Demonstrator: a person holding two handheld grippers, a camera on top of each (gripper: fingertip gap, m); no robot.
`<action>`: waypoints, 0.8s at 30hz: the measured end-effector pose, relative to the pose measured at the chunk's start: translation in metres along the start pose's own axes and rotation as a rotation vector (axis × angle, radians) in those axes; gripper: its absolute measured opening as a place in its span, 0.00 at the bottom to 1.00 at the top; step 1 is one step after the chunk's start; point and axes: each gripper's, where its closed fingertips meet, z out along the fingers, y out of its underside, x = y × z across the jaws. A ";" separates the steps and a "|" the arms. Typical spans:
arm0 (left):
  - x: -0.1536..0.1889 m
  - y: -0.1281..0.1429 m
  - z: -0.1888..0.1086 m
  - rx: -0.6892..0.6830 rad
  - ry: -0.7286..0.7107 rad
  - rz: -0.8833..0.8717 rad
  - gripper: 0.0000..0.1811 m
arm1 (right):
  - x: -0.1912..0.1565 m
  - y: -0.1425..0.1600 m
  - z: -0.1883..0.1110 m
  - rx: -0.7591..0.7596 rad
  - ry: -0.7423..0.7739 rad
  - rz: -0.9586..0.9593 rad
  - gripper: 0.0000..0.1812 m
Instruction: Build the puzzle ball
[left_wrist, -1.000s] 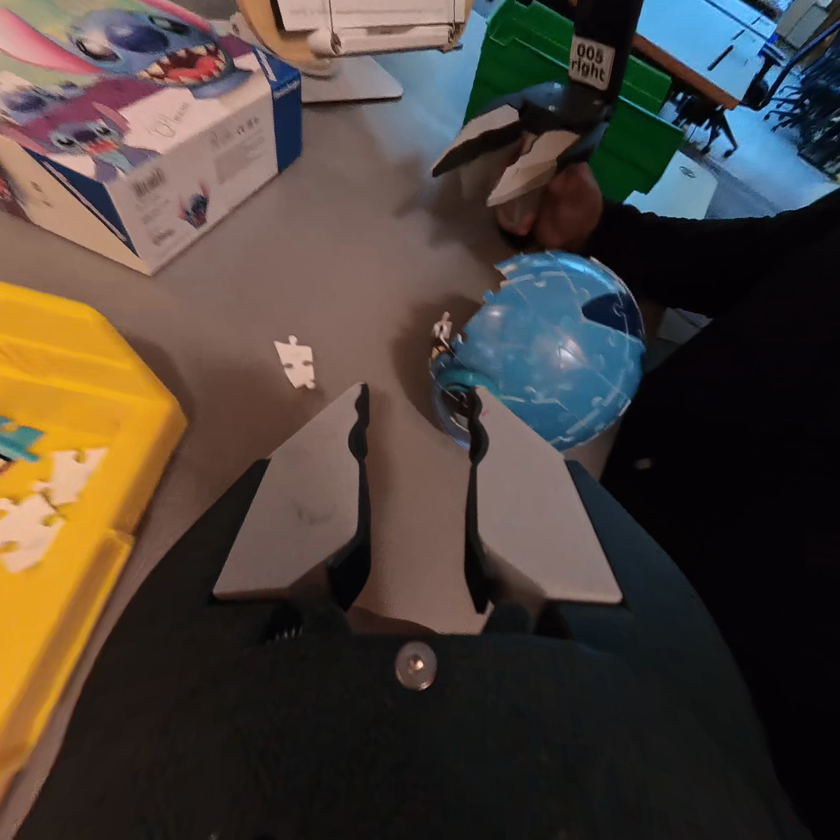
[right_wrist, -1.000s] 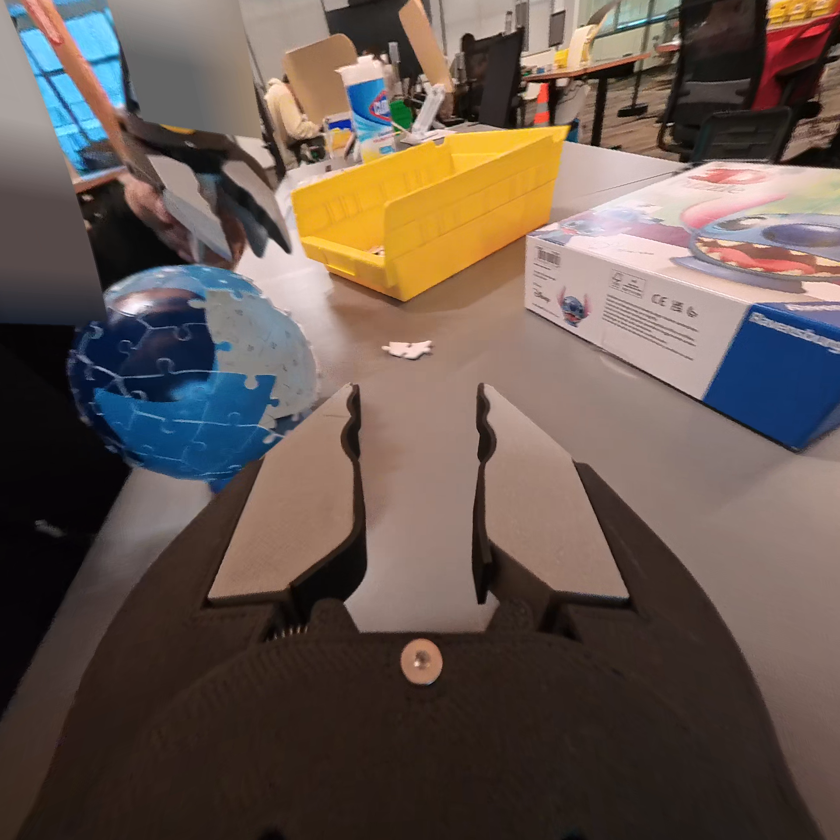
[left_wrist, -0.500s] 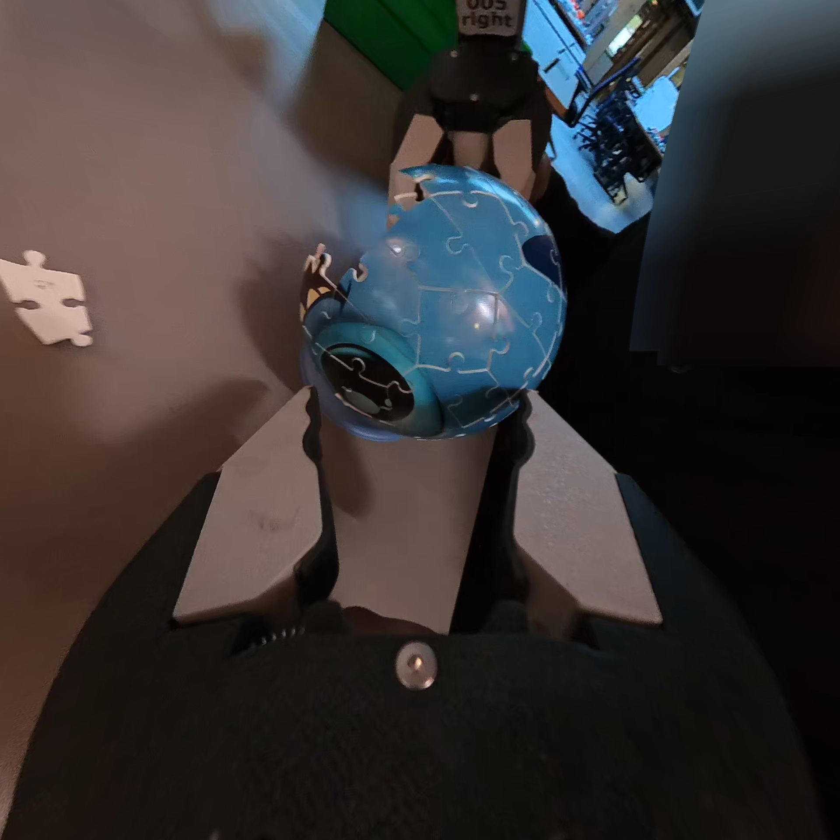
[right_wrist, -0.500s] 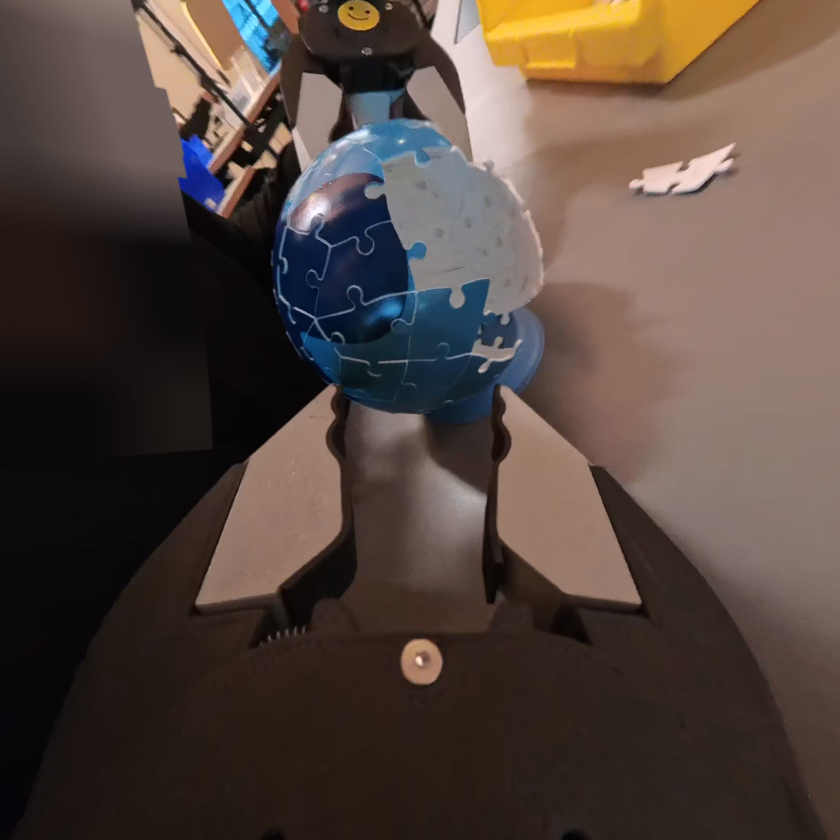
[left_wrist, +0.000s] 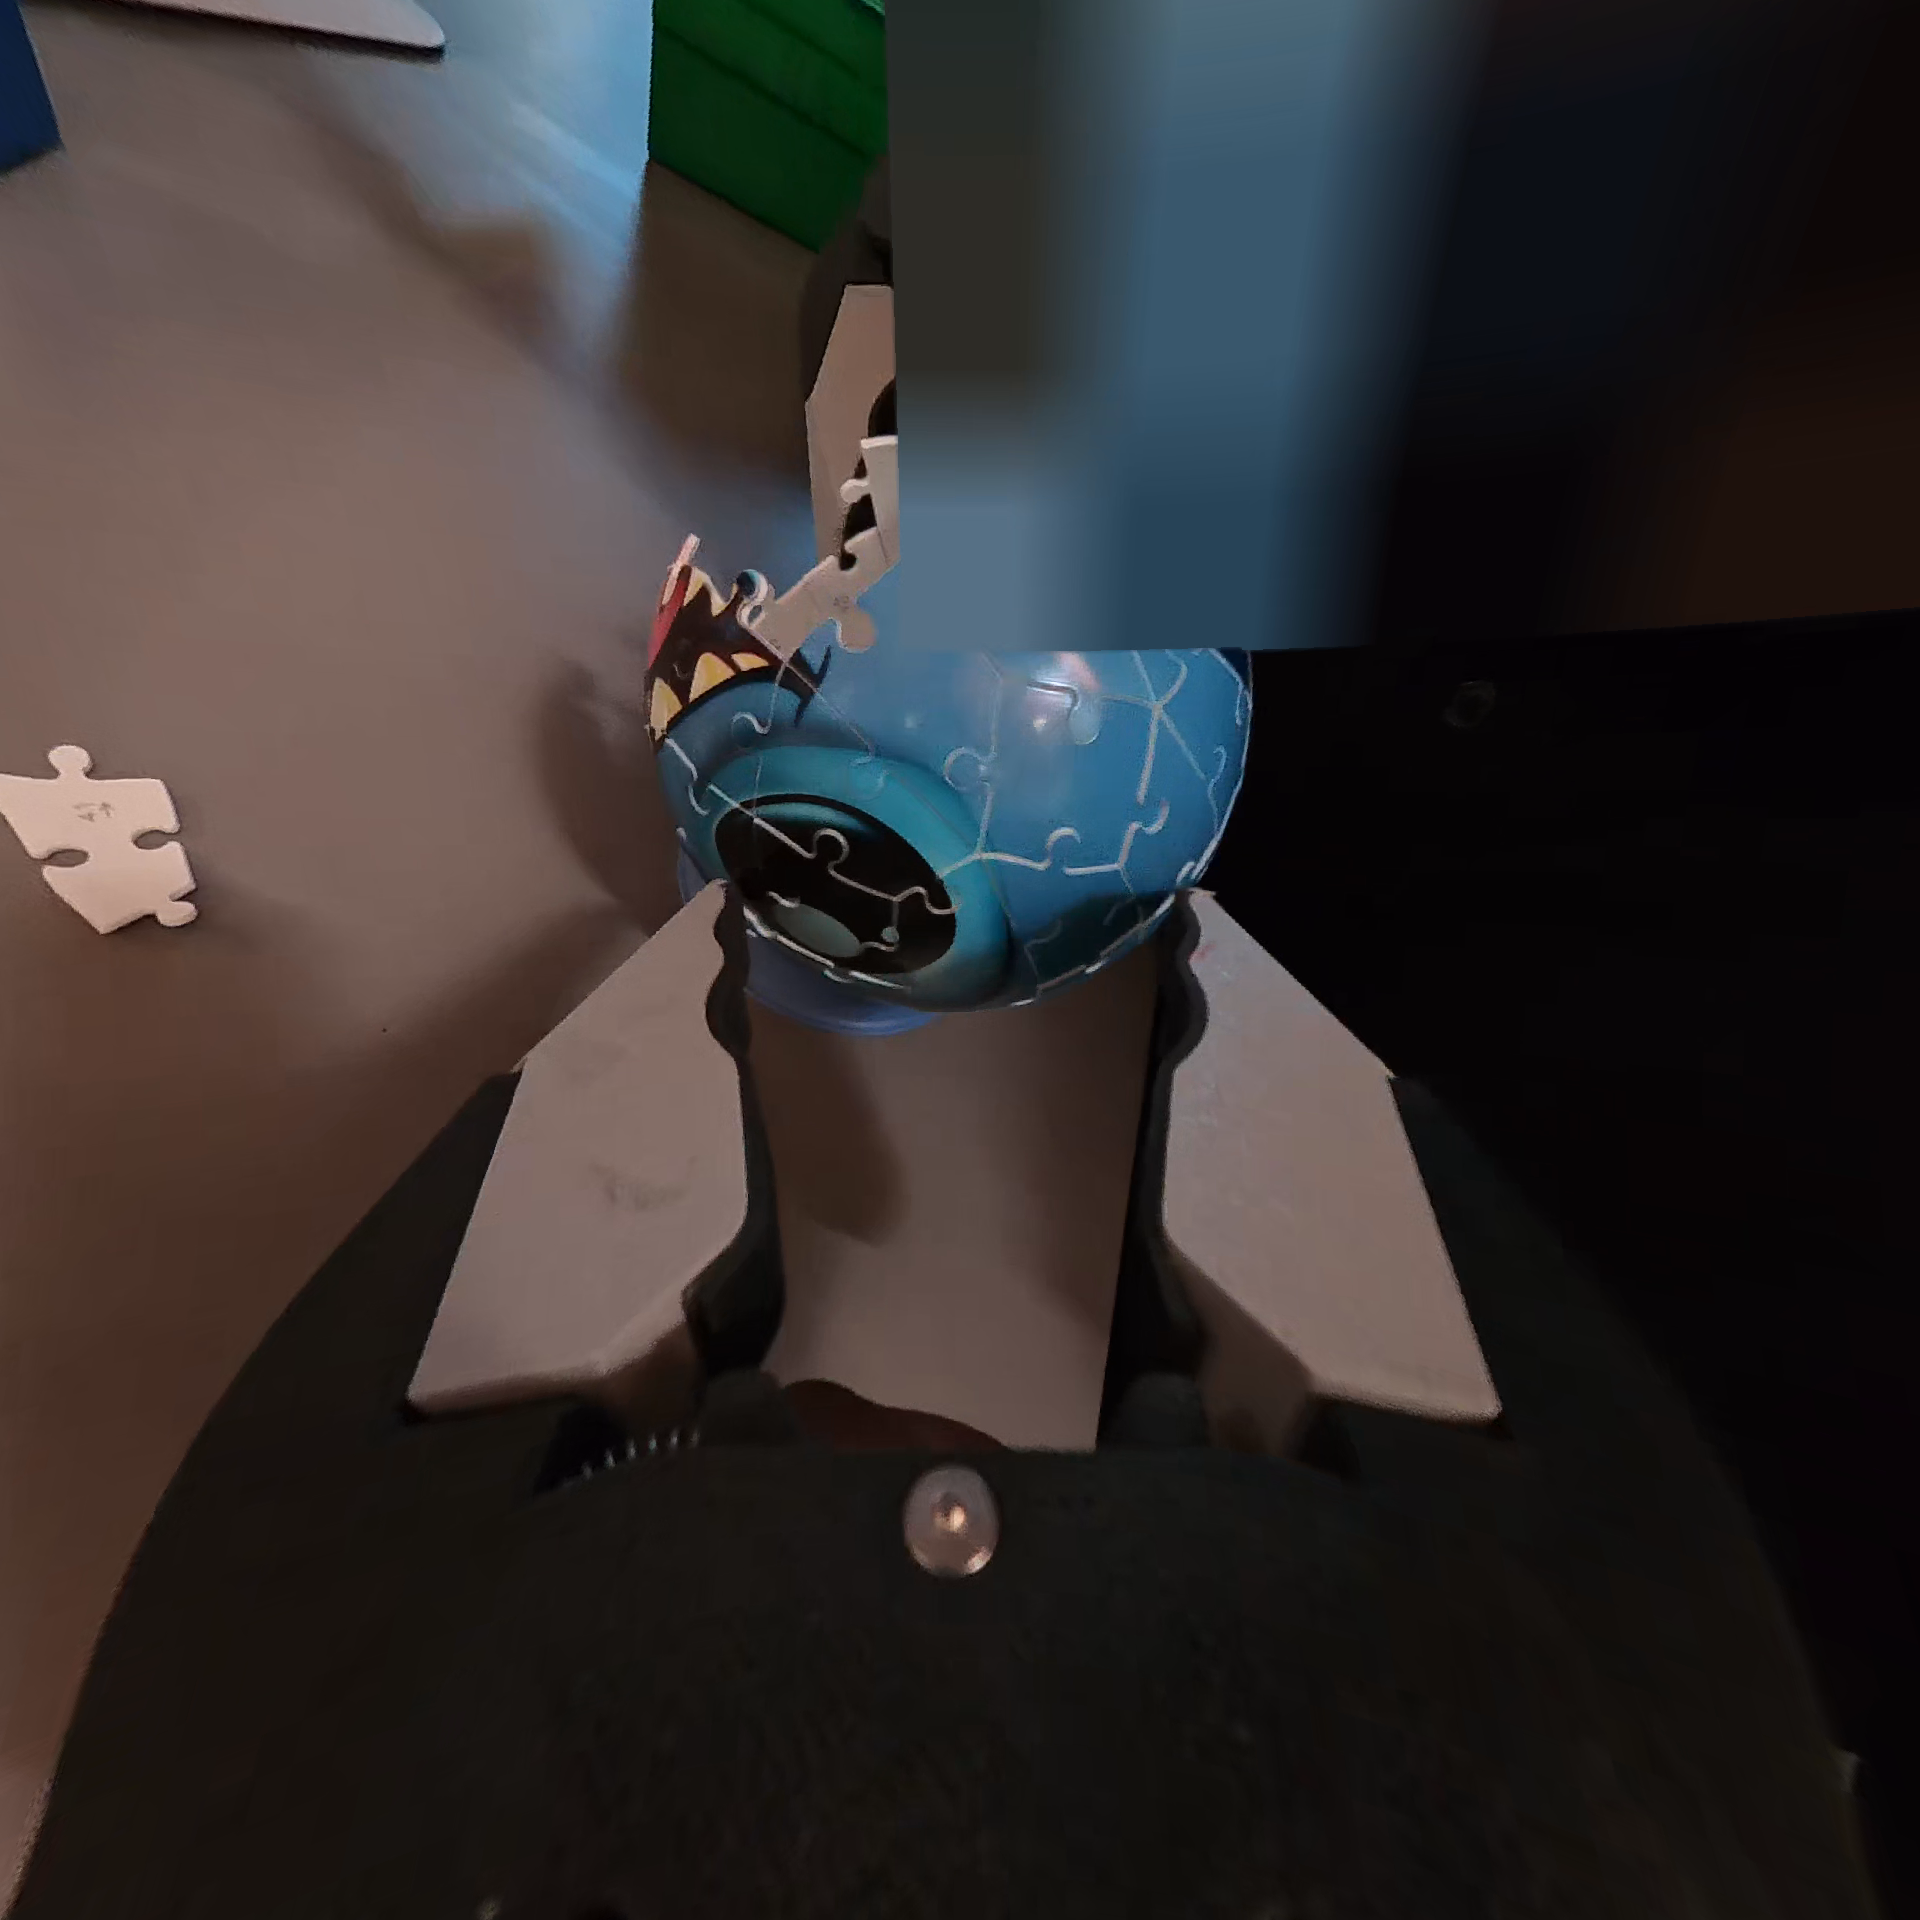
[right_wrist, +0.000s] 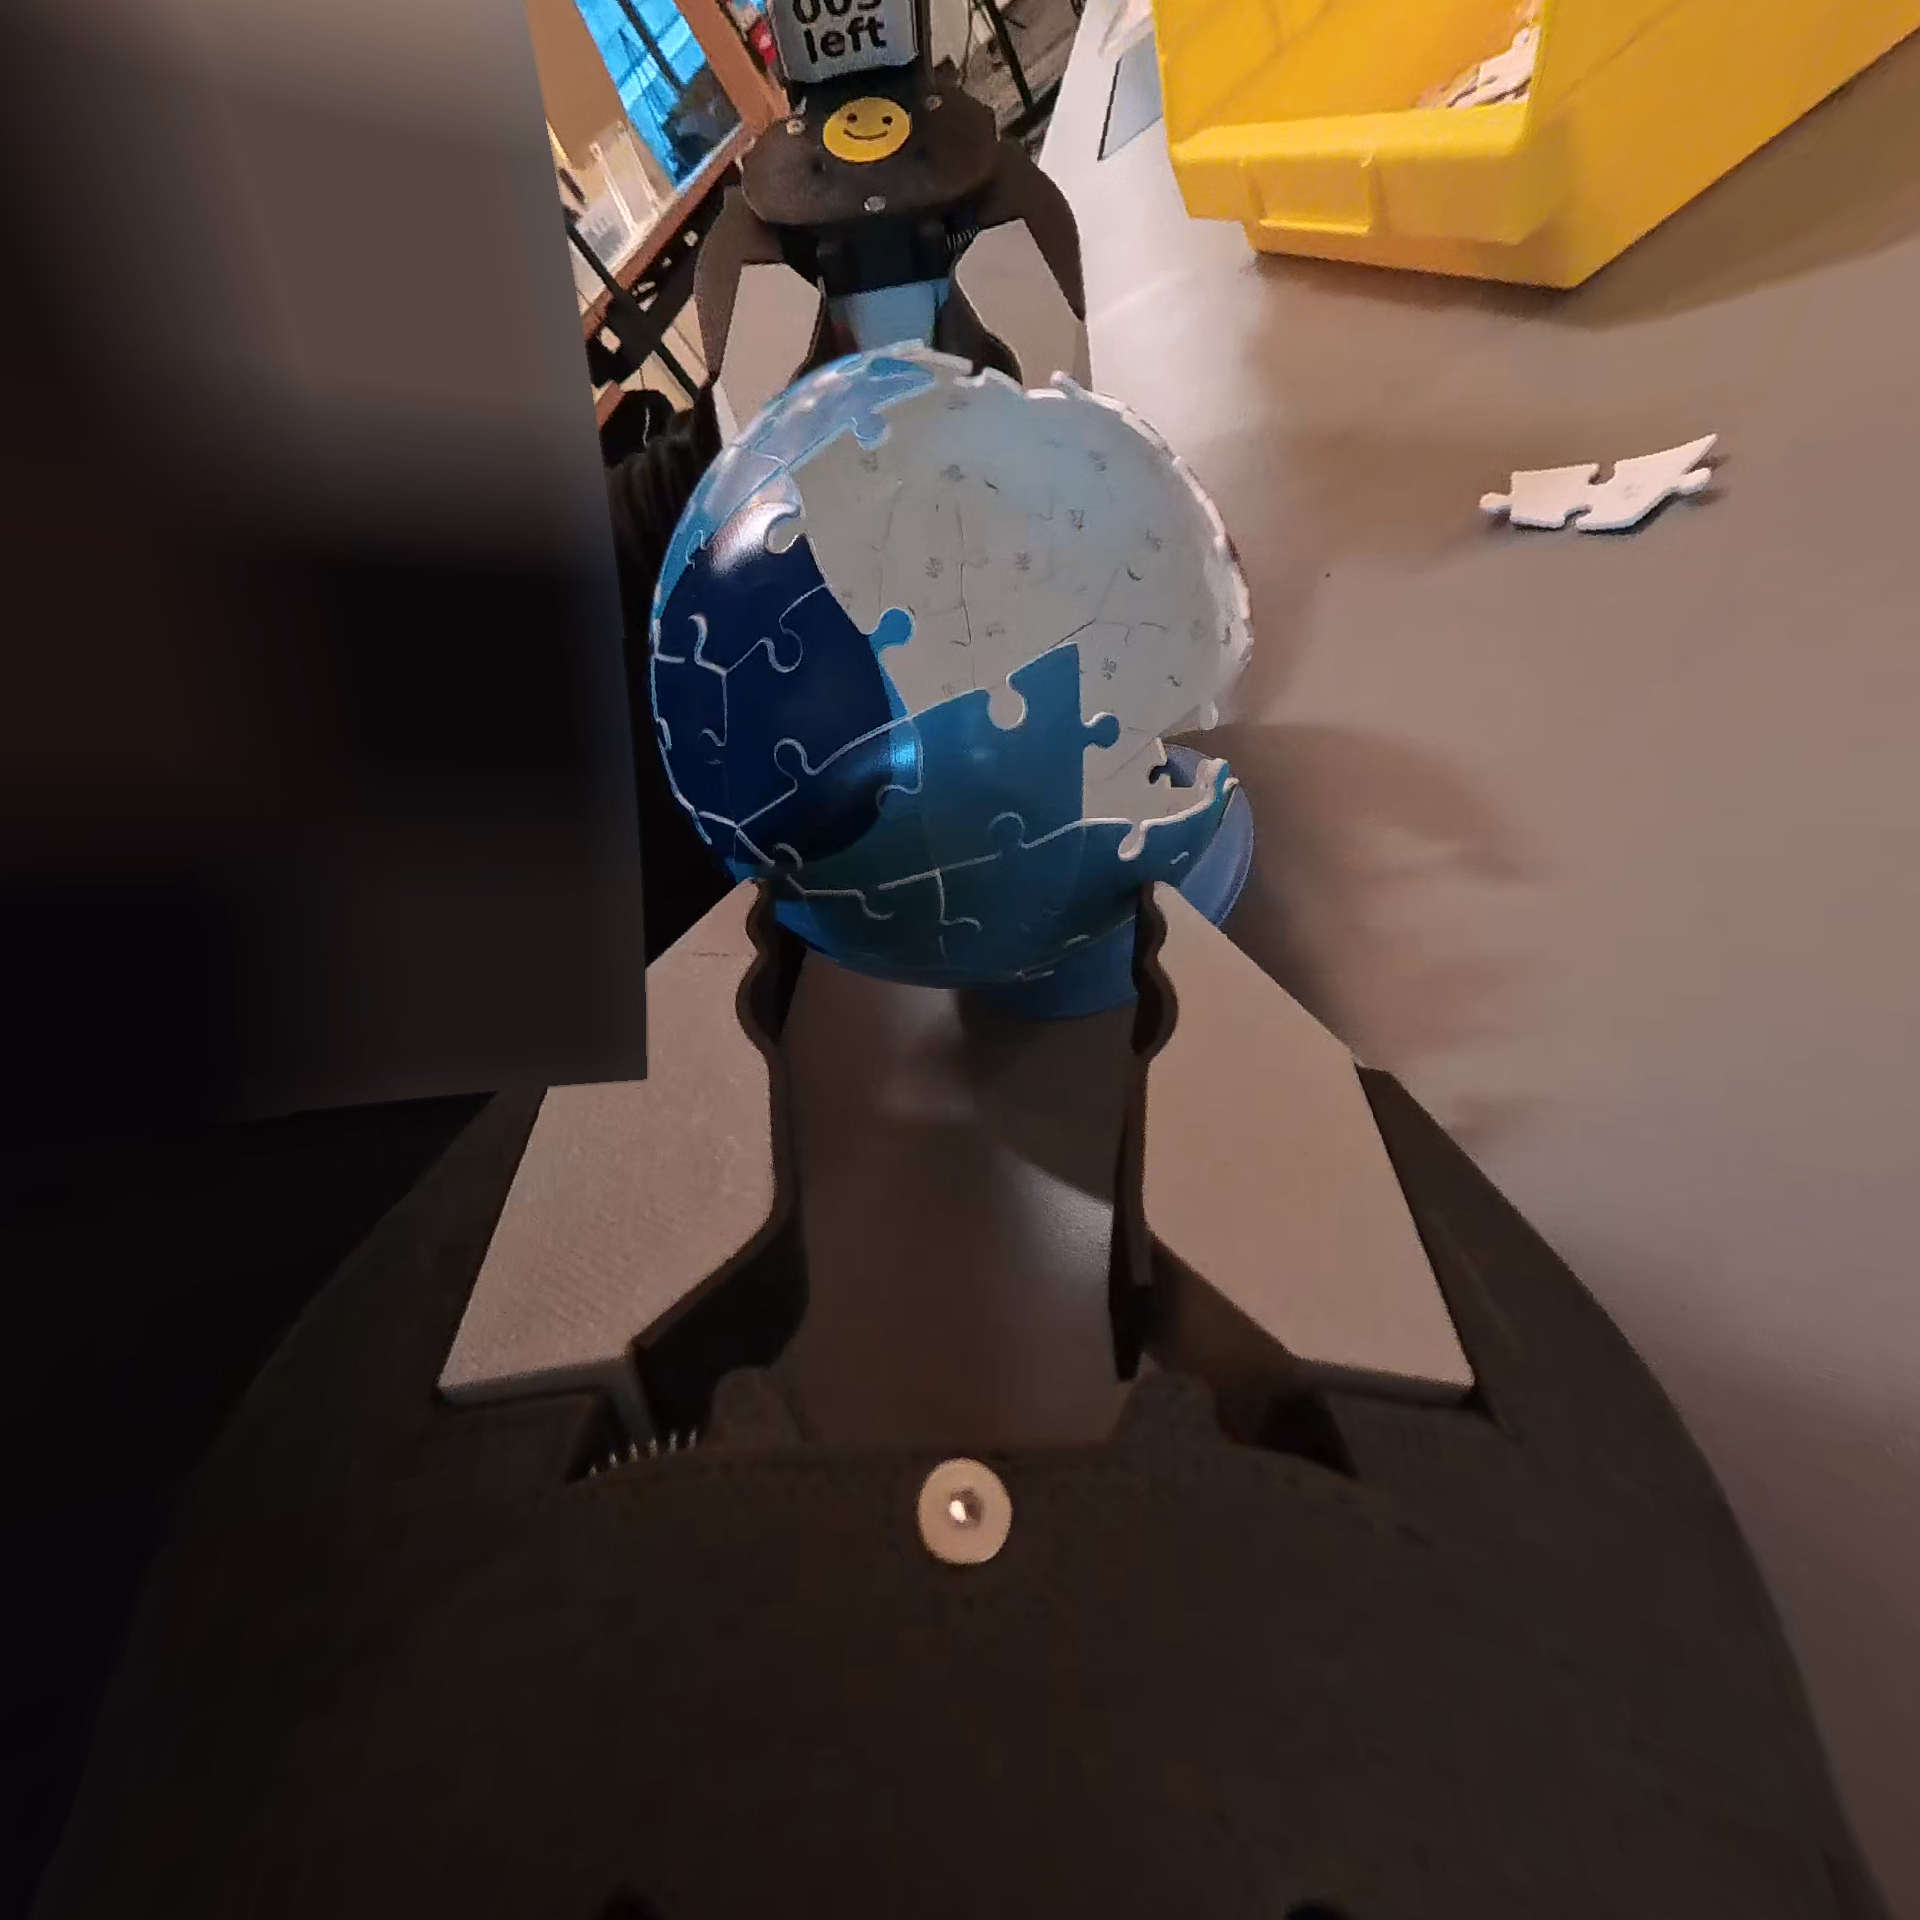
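Our left gripper (left_wrist: 956, 914) and right gripper (right_wrist: 956, 904) face each other, jaws spread wide, tips at opposite sides of the ball (right_wrist: 935, 675); whether they press it we cannot tell. The ball sits on its blue stand (right_wrist: 1195, 862) on the table (left_wrist: 312, 520), a gap unfilled. Squeezing may buckle the shell or pop its loose edge (left_wrist: 831, 592); a piece (right_wrist: 1600, 488) waits nearby.

This looks like an open-plan office or lab workspace: a broad grey tabletop (right_wrist: 1558, 935) carries a yellow plastic storage bin (right_wrist: 1403, 177) and a green plastic crate (left_wrist: 758, 104), while wooden-edged desks (right_wrist: 665, 208) and bright windows stand in the background.
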 end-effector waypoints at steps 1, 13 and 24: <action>0.000 0.000 0.000 -0.003 -0.005 0.000 0.43 | 0.000 0.000 0.000 0.001 -0.006 0.009 0.37; 0.008 0.005 0.000 -0.004 -0.033 0.047 0.42 | -0.005 0.001 0.000 0.007 -0.020 -0.039 0.37; 0.010 0.004 -0.003 0.020 -0.060 0.054 0.41 | -0.007 0.000 0.001 0.009 0.003 -0.077 0.36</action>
